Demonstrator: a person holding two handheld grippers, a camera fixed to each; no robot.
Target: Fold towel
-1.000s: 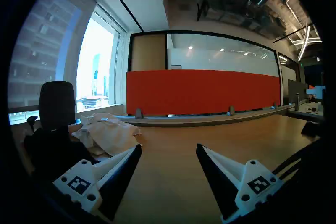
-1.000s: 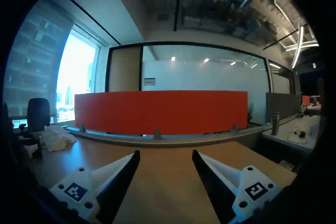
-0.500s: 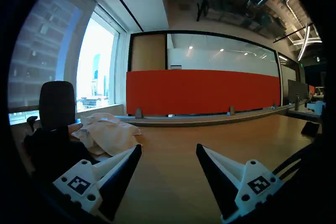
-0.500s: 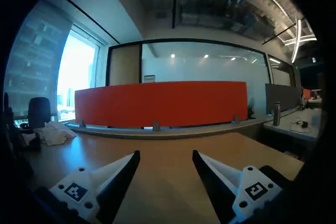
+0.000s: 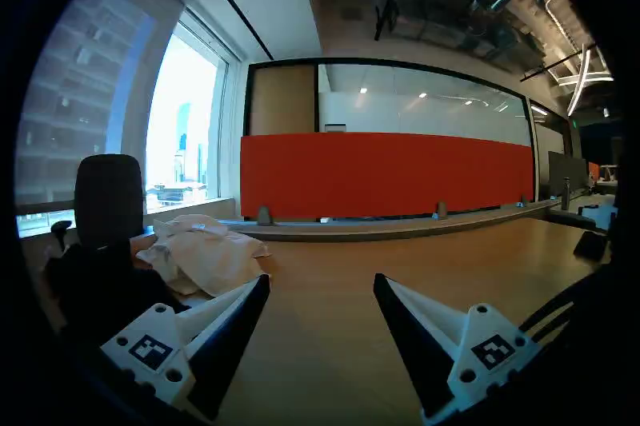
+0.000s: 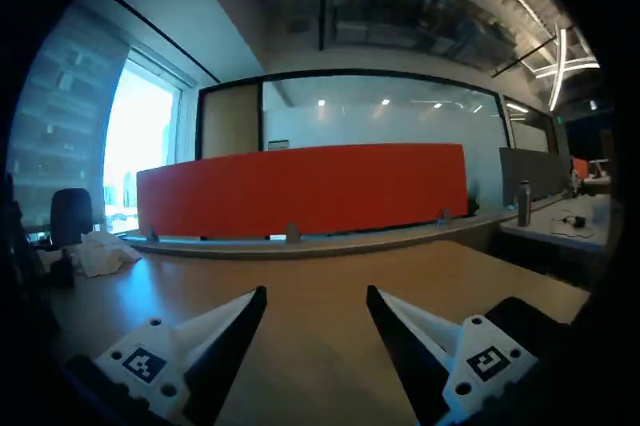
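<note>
A crumpled pale towel (image 5: pixel 204 254) lies in a heap on the wooden table (image 5: pixel 360 266), ahead and to the left in the left gripper view. My left gripper (image 5: pixel 322 284) hangs just above the table, short of the towel and to its right, open with nothing between its fingers. The same towel heap (image 6: pixel 100 252) appears small and far off at the left in the right gripper view. My right gripper (image 6: pixel 316 294) stands open above bare table (image 6: pixel 320 282), well away from the towel.
A black office chair (image 5: pixel 108 202) stands left of the towel by the window. A red divider panel (image 5: pixel 384 174) runs along the table's far edge. A dark flat object (image 5: pixel 590 244) lies at the table's right end. A neighbouring desk (image 6: pixel 552 230) holds a bottle and cables.
The right gripper view has tipped slightly down and shifted, so the divider and table sit higher in it. The left gripper has stayed still. Both grippers remain open.
</note>
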